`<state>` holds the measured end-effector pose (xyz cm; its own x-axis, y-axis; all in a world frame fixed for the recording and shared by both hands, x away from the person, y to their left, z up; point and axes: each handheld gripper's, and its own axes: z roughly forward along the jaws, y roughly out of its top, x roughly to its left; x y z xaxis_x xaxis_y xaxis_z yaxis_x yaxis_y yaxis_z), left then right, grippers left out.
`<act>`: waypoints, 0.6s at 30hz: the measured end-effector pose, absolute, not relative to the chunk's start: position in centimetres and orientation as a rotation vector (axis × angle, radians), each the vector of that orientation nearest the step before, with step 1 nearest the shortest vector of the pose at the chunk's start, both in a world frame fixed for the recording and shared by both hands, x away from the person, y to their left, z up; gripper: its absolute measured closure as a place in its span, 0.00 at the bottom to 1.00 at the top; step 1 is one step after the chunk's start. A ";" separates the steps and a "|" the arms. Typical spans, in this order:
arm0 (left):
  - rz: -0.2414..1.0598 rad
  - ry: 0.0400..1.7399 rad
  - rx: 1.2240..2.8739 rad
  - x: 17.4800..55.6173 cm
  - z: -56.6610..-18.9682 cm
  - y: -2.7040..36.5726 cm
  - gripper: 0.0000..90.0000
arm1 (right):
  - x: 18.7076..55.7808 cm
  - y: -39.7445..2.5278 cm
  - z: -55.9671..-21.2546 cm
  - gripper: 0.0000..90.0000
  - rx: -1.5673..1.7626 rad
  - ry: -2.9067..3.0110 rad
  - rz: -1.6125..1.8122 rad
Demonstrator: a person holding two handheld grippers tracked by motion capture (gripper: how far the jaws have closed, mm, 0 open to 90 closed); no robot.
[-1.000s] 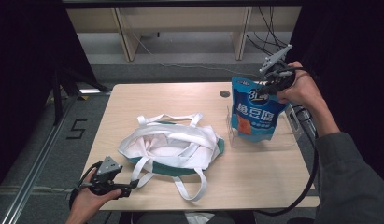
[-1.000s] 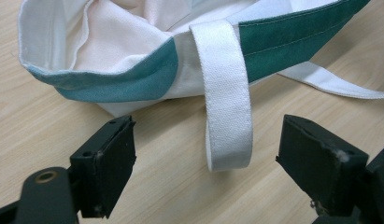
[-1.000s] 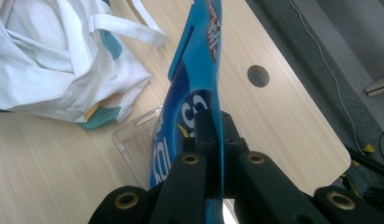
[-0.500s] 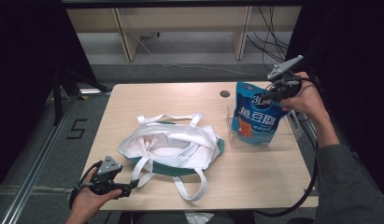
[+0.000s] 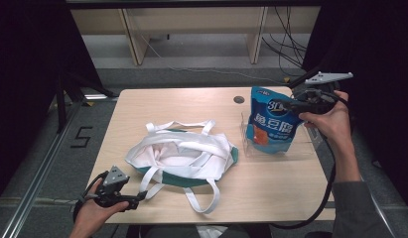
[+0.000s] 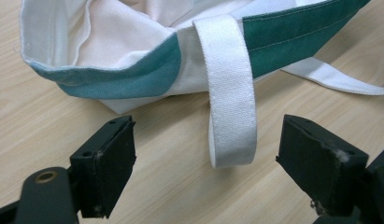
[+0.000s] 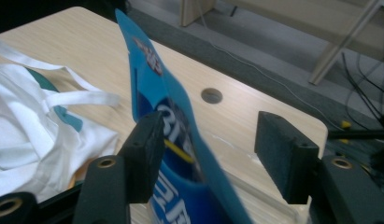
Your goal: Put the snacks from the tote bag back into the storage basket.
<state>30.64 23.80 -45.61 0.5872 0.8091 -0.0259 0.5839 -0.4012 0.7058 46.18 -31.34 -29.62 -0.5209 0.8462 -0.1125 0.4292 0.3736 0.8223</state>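
The blue snack pouch (image 5: 271, 119) was seen upright in the clear tray (image 5: 310, 148) at the worktop's right, its top edge between the spread right claw (image 7: 206, 154), while the left claw (image 6: 206, 170) was spread around the tote bag's strap (image 6: 229, 93).

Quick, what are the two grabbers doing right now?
Left gripper: open, jaws either side of the white fabric strap of the white and green cloth bag.
Right gripper: open around the blue snack pouch.

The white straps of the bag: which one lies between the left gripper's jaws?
The short strap that crosses the green band and ends between the open jaws; the other strap runs off sideways behind it.
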 end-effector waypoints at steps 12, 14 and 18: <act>0.434 1.084 2.170 30.6 -45.4 24.1 0.20 | 41.9 -34.4 -32.3 0.40 1.282 2.060 1.105; 0.436 1.085 2.158 30.6 -45.5 23.9 0.20 | 41.6 -34.7 -33.0 0.41 1.299 2.052 1.091; 0.441 1.060 2.174 30.6 -45.4 23.9 0.20 | 41.3 -34.9 -34.4 0.42 1.321 2.081 1.064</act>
